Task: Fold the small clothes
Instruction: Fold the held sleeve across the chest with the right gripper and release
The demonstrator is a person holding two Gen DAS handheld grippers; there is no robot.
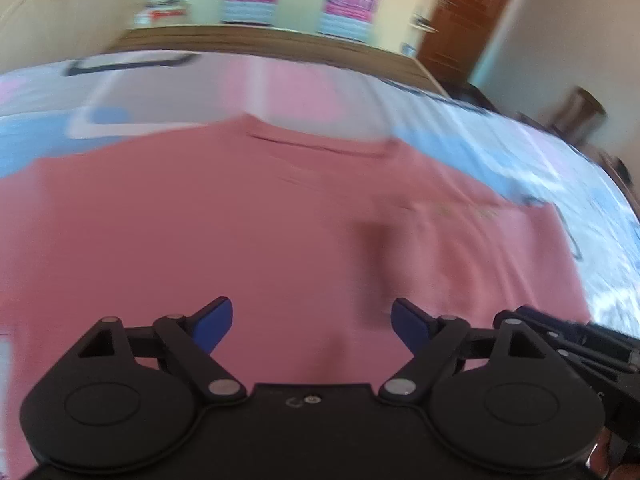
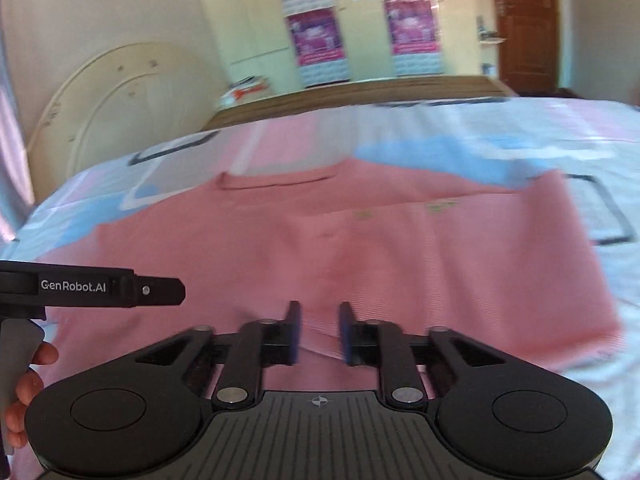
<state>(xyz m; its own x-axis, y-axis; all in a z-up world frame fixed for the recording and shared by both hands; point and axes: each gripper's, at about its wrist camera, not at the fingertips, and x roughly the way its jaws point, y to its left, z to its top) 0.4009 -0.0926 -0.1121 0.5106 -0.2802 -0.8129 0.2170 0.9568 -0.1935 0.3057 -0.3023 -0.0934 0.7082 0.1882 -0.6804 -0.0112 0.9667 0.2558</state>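
Pink shirt (image 2: 320, 248) lies spread across the bed (image 2: 560, 136), collar away from the grippers; one side looks already turned inward, so folding seems begun but far from finished. The patterned bedsheet (image 1: 500, 148) beneath shows blue, white and pink patches. Beyond stand a cream headboard (image 2: 104, 96), posters (image 2: 316, 36) and a brown door (image 2: 524, 20). Left gripper (image 1: 311, 326) is spread wide above the cloth; right gripper (image 2: 319, 330) is partly closed over a ridge of fabric near the hem, grip uncertain.
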